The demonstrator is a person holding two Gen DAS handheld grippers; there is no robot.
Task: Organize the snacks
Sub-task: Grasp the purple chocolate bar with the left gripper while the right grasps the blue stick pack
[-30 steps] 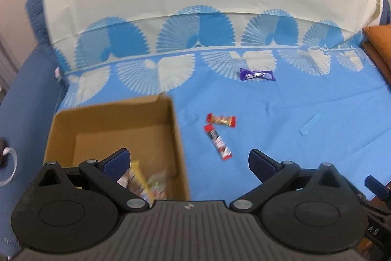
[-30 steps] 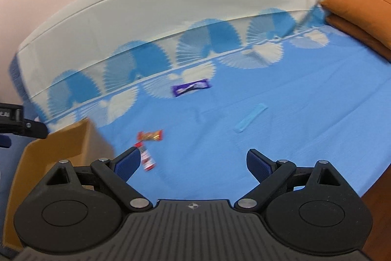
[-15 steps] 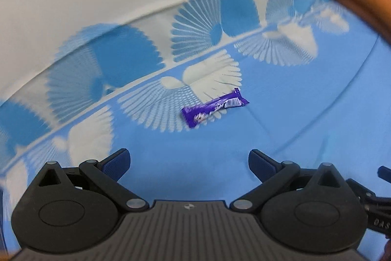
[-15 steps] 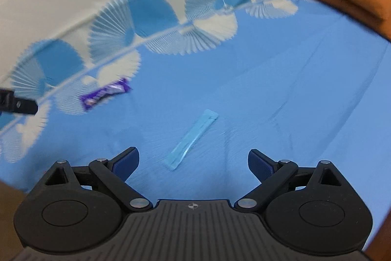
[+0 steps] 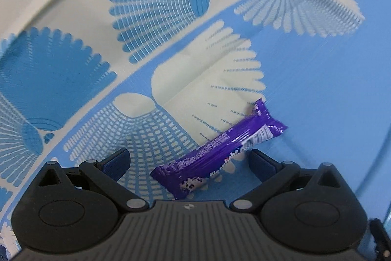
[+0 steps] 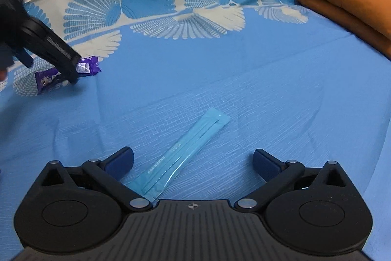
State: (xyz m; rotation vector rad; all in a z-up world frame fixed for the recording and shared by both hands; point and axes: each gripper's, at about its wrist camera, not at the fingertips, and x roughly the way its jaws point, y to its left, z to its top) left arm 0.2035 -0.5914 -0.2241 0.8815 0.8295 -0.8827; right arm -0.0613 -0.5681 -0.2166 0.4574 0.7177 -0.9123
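While both tongs gape empty over the bed (image 6: 268,80), right tongs (image 6: 193,163) having just widened, purple bar (image 5: 217,151) lies between left tongs (image 5: 189,160) tips, blue sachet (image 6: 185,153) between right tips.

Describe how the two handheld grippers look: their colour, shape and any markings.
Both the left gripper and the right gripper look alike: a matte black ribbed body carrying a small round crosshair mark, two round black discs at the sides, angled black link arms with silver pivot pins, and jaws faced with dark blue pads. No cables or sleeves are visible.
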